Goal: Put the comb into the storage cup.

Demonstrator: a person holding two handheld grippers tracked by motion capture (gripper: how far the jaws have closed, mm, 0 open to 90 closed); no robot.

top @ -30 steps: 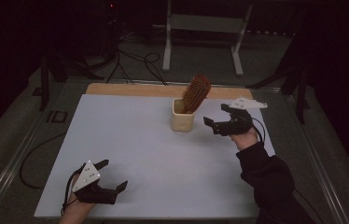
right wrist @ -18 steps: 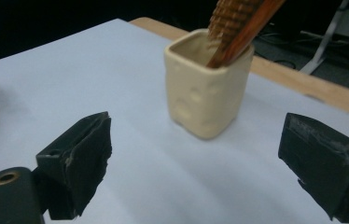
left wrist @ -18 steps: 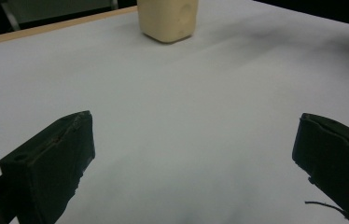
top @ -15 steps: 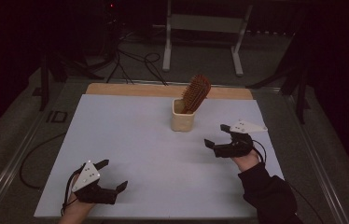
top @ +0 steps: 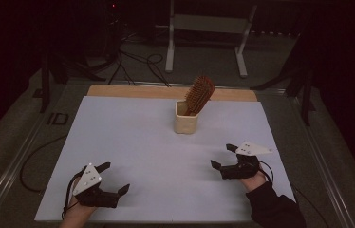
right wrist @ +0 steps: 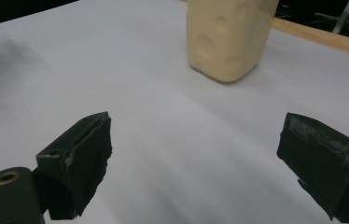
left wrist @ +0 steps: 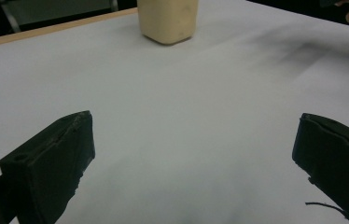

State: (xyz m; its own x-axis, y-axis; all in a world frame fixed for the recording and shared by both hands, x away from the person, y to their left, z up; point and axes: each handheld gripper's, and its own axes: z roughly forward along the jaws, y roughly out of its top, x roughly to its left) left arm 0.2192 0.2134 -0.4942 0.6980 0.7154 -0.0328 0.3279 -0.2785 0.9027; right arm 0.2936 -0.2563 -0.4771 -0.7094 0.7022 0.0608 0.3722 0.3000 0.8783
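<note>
While both jaws stand wide apart and hold nothing, the right gripper [top: 225, 156] rests low on the white table [top: 133, 142], and the left gripper [top: 114, 178] is the same. The brown hairbrush [top: 200, 94] stands tilted in the cream cup [top: 186, 119], well apart from both.

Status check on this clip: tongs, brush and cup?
Left tongs open, right tongs open, both empty. Hairbrush upright in cream cup. Nothing between.

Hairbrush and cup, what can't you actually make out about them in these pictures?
- Hairbrush handle, high view: hidden inside the cream cup.
- Cup top, left gripper view and right gripper view: cut off by the upper edge, so its inside is unseen.
- Dents on the cup wall, right gripper view: too blurred to read as a pattern.
</note>
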